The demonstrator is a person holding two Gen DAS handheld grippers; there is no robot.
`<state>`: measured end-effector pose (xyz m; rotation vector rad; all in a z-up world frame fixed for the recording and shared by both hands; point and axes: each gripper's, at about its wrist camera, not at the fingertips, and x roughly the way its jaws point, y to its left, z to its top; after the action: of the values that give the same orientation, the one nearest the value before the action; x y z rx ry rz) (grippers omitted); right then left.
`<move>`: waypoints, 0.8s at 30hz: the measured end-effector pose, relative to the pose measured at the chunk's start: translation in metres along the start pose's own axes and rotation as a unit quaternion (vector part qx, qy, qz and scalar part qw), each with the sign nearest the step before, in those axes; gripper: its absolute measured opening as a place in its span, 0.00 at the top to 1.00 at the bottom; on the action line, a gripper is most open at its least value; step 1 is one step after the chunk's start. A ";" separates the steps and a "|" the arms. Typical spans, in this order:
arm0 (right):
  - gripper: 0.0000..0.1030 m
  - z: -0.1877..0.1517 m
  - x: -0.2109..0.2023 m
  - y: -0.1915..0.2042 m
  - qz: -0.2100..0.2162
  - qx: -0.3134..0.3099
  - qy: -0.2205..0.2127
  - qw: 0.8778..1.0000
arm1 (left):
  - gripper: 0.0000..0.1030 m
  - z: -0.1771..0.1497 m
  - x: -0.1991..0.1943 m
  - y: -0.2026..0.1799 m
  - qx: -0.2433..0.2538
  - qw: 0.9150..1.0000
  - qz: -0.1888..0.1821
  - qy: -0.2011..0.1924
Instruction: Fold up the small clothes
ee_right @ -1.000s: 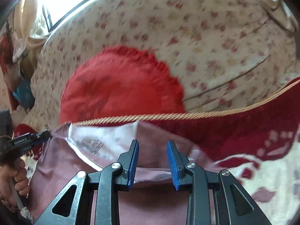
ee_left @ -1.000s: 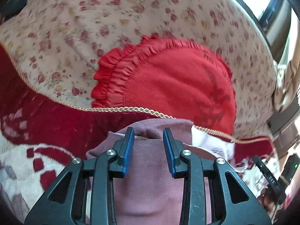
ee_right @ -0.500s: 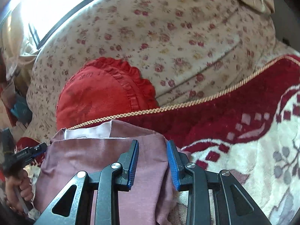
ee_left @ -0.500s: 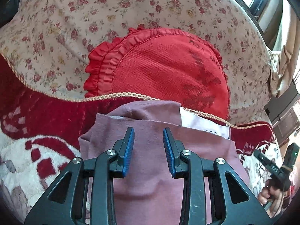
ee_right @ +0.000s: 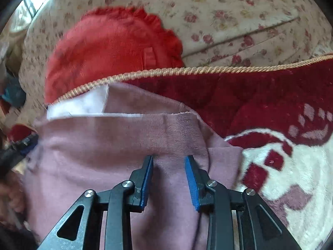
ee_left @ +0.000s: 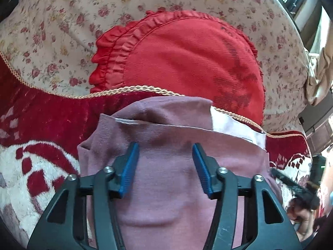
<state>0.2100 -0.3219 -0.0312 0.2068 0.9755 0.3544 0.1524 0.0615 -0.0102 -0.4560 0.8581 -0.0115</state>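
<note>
Mauve jersey garment (ee_left: 166, 179) – soft, creased – on plush blanket (ee_left: 41, 166)

My view of the mauve garment (ee_left: 166, 179) is cut off at the bottom edge behind the left claw (ee_left: 165, 166); the red cushion (ee_right: 108, 48) is motion-blurred, its lower part hidden behind the blanket (ee_right: 249, 95).

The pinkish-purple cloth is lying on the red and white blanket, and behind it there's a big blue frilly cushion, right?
Not quite: the frilly cushion is red, not blue, as the left wrist view shows. The only blue is on the claw pads. The rest is right: the pinkish-purple cloth lies on the red and white blanket, with the cushion behind it.
</note>
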 end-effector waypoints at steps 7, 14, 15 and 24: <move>0.71 -0.055 -0.074 0.010 0.052 -0.059 -0.026 0.997 | 0.47 -0.014 -0.040 -0.012 0.025 0.999 -0.025 -0.041; 0.71 -0.112 -0.088 0.015 -0.042 -0.119 0.007 0.992 | 0.47 -0.059 -0.131 -0.007 0.046 0.994 -0.044 -0.091; 0.71 -0.117 -0.099 0.011 -0.029 -0.100 -0.008 0.995 | 0.47 -0.064 -0.137 -0.003 0.045 0.994 -0.042 -0.092; 0.63 -0.166 -0.120 -0.017 0.112 0.091 -0.010 0.990 | 0.47 -0.133 -0.147 0.057 -0.055 0.997 -0.053 -0.027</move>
<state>0.0136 -0.3810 -0.0350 0.4876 0.9684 0.4669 -0.0515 0.0901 -0.0006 -0.6029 0.7834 -0.0500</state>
